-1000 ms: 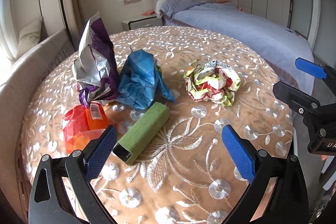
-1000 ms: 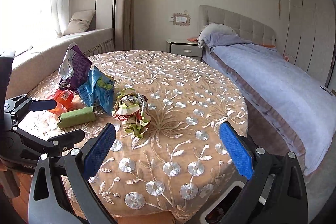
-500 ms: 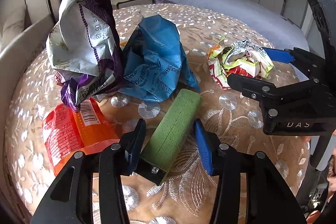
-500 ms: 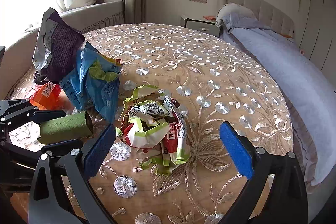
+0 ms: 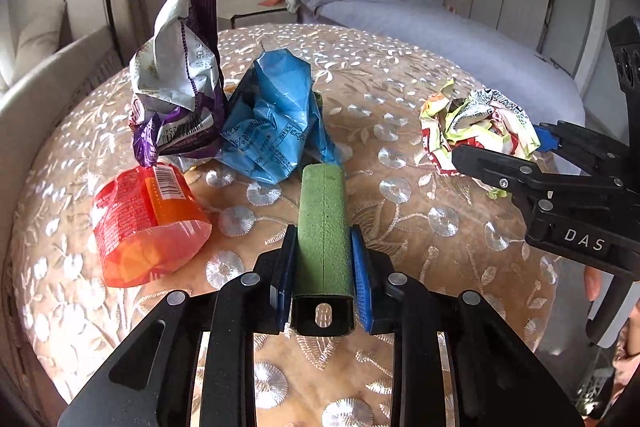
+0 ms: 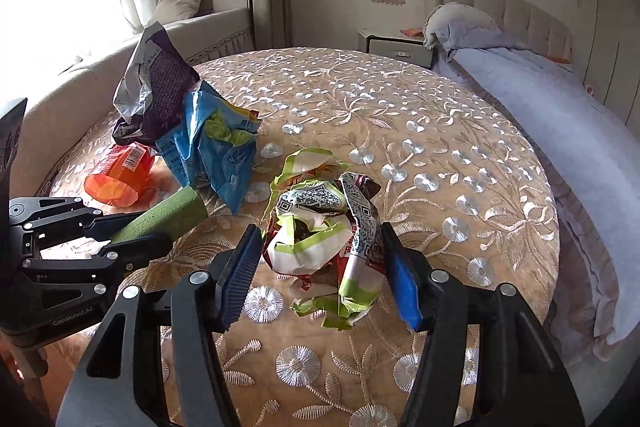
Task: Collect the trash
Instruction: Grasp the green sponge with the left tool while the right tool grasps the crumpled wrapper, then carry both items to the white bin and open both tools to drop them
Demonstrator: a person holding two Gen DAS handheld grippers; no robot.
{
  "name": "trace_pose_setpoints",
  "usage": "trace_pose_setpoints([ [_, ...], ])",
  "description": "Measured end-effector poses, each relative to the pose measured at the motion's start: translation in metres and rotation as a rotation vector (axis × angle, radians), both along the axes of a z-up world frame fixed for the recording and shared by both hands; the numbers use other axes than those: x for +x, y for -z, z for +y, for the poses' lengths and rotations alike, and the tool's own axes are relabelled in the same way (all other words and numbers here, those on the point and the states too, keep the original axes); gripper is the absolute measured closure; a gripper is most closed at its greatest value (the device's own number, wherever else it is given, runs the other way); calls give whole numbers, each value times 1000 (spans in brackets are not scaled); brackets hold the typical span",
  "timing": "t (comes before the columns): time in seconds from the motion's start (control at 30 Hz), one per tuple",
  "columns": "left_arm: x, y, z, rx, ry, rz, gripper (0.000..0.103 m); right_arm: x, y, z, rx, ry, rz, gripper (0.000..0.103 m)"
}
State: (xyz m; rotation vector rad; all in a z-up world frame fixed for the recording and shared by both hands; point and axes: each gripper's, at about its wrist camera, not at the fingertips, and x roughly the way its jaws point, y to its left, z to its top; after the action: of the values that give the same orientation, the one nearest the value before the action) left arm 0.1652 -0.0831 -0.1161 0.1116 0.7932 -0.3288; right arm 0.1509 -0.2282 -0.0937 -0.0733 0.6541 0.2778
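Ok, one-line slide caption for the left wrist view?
Left gripper clamps a green box on the embroidered round table, beside crumpled snack wrappers.

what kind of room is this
Most likely a bedroom: a bed with a padded headboard, a nightstand beside it, and a round table under an embroidered cloth.

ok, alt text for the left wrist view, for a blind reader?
The left gripper is shut on a green rectangular foam-covered tube lying on a round embroidered tablecloth. Beyond lie orange, purple-and-silver and blue crumpled wrappers.
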Motion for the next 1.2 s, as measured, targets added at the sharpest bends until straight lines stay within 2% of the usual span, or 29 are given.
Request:
trace_pose_setpoints([
  [0.17,-15,-11,-7,-24,5,-14,78,-27,-12,-13,21,12,-35,42],
  [0.37,-42,-36,-20,-29,26,-80,78,-56,-28,-33,36,47,-97,42],
  [0.6,-60,-55,-55,-18,81,-142,78,-92,-42,-57,17,101,-169,42],
  [0.93,-80,-62,-109,-8,169,-175,78,-130,-50,-95,-5,186,-233,42],
  [1.2,-91,-59,-166,7,284,-170,78,-156,-41,-135,-15,269,-227,42],
])
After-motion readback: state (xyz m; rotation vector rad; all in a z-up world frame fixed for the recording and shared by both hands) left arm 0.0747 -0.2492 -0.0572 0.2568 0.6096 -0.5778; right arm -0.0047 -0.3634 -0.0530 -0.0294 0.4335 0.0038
